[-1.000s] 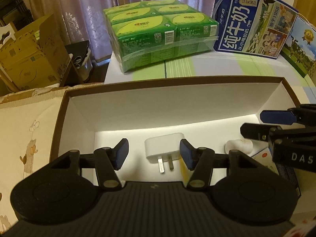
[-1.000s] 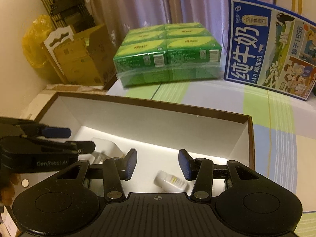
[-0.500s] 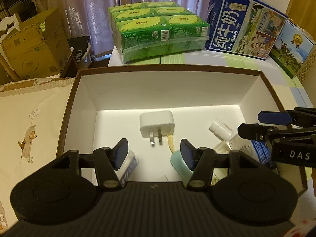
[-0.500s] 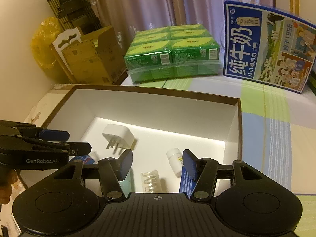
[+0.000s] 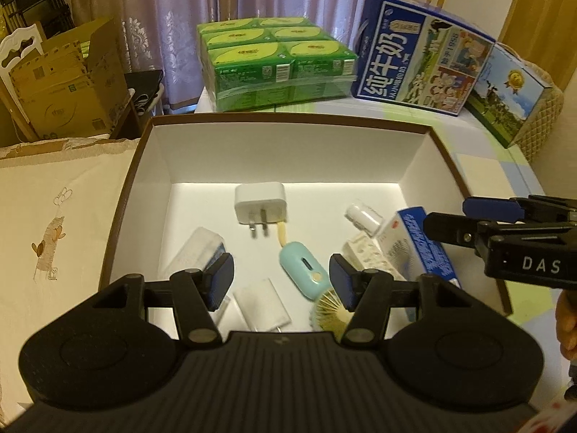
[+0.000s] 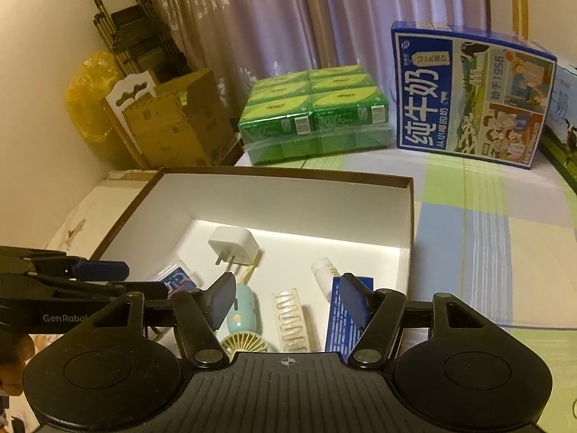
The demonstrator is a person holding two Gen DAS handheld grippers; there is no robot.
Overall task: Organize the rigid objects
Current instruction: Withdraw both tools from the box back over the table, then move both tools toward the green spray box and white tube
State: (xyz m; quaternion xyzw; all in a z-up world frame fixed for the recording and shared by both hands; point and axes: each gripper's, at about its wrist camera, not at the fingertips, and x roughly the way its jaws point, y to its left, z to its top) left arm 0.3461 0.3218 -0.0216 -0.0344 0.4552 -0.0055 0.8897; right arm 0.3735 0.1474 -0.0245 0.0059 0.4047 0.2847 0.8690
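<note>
Both grippers are held open and empty above a brown-rimmed white box (image 5: 119, 195): the left gripper (image 5: 281, 281) over a mint handheld fan (image 5: 303, 274), the right gripper (image 6: 285, 301) over a ridged white hair clip (image 6: 292, 321). A white plug adapter (image 5: 260, 202), a small white bottle (image 6: 323, 276) and a blue medicine carton (image 5: 418, 249) are scattered inside. A clean pick is judged best made by lowering straight down with jaws set across the fan's narrow body.

charger (image 5: 260, 202) in box (image 5: 288, 122) | bottle (image 5: 362, 218) right | fan (image 5: 304, 270) in front
</note>
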